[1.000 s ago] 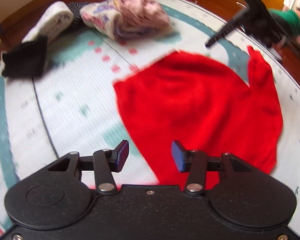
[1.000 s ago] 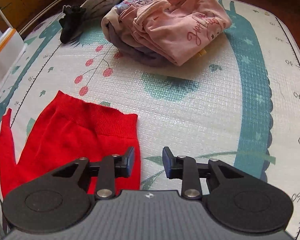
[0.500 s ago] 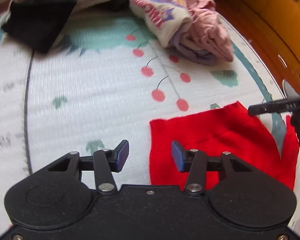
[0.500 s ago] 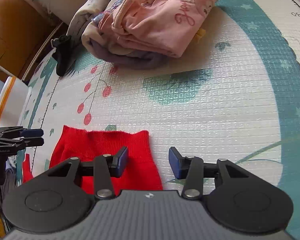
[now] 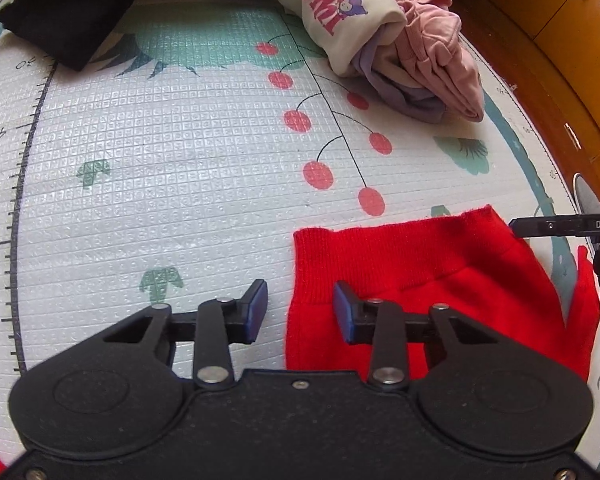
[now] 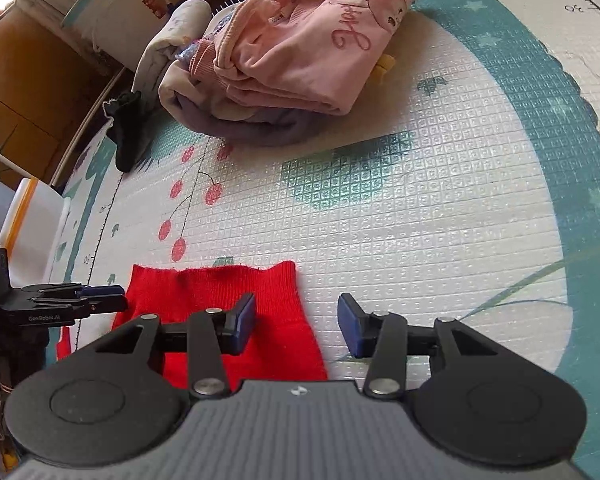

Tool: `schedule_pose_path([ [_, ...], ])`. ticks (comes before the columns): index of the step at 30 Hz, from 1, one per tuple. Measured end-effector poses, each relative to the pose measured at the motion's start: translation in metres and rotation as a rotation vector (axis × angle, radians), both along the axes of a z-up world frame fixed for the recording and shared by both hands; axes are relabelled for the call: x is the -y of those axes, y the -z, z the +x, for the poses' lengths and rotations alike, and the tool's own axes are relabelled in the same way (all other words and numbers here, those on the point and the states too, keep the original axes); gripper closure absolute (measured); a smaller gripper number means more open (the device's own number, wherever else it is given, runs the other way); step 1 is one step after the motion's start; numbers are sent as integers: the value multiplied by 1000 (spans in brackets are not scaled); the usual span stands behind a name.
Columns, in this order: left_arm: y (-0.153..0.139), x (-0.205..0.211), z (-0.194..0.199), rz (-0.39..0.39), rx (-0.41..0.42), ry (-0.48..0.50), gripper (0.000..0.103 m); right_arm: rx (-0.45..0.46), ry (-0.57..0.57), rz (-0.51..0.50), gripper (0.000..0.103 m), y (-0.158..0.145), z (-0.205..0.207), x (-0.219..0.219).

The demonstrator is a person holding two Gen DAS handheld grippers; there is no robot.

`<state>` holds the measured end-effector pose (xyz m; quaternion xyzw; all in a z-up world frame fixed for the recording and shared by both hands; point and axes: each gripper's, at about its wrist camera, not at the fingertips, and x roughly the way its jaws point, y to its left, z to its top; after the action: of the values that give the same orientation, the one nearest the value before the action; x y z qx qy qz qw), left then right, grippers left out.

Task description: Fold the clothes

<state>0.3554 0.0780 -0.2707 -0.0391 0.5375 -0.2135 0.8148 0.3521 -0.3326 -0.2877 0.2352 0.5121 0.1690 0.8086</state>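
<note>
left wrist view puts your left gripper [image 5: 300, 312] with fingers spread and empty, straddling the left corner of the red garment [image 5: 432, 292], which lies flat on the play mat [image 5: 160, 184]. your right gripper [image 6: 296, 324], likewise parted and empty, straddles the garment's right corner. folded clothes pile [image 6: 296, 52] sits beyond.

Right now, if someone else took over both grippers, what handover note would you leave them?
Left gripper: open, empty, low at the left corner of the ribbed waistband of the red knit garment.
Right gripper: open, empty, straddling the waistband's right corner.
The garment lies flat on the play mat, unfolded.
Done: a folded pile, pink sweatshirt on top, sits at the mat's far side.
Left: probably grip both waistband corners and fold the red garment.
</note>
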Motion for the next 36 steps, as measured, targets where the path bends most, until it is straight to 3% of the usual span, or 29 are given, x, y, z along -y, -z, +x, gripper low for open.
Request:
schedule_pose_path([
  [4,0,-2,1,1,-2,-10,75,1,-24,-13,60,0,-1,-8],
  [5,0,-1,0,5,0,-7,76,3,-29,-23,66,-1,-1,-11],
  [6,0,0,0,8,2,-4,79,2,-41,-22,84,-2,-1,-13],
  [9,1,3,-1,17,4,5,92,35,-98,-79,95,-6,-5,-26],
  [10,1,6,-3,34,20,11,97,51,-106,-89,95,-8,-7,-28],
  [13,-3,11,-10,92,102,40,100,144,-87,-153,97,-19,-14,-27],
  [18,-7,-3,-13,84,134,13,101,238,-25,-247,99,-31,-17,-16],
  [31,1,-10,-3,76,94,-102,100,221,-74,-424,98,-8,-3,-42],
  [35,1,-7,1,103,69,-125,91,218,-75,-468,94,-9,1,-49],
  [36,0,-7,2,113,68,-126,86,214,-73,-468,88,-10,2,-49],
])
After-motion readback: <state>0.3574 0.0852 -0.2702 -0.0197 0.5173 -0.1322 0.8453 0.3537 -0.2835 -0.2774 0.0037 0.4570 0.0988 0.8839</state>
